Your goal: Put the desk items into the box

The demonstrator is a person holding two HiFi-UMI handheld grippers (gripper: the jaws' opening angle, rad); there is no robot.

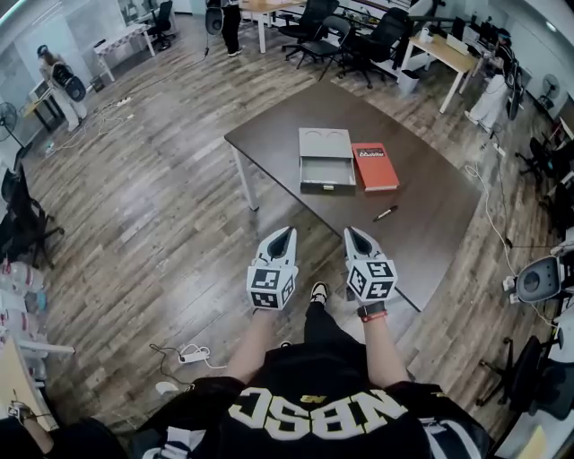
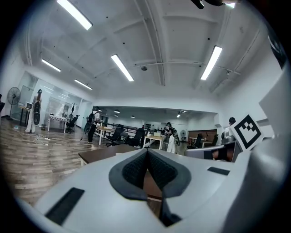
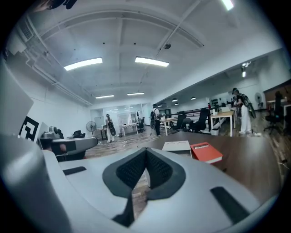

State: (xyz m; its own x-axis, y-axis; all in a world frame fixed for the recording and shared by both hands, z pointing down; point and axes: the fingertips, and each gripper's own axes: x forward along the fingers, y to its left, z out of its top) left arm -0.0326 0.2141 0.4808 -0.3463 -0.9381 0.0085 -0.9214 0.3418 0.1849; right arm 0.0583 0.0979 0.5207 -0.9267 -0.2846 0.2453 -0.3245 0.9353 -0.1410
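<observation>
Red book (image 1: 374, 166) and pen (image 1: 386, 213) lie at one o'clock; left gripper (image 1: 287, 231) and right gripper (image 1: 352, 231), both pinched empty, should spread first.

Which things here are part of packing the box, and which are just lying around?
For the job: grey box, red book, pen, all on the brown table.
Just lying about: white power strip on the floor, black office chairs beyond the table.

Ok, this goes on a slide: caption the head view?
The left gripper and right gripper, shut and empty, before a table holding an open box, a red book and a pen.
</observation>
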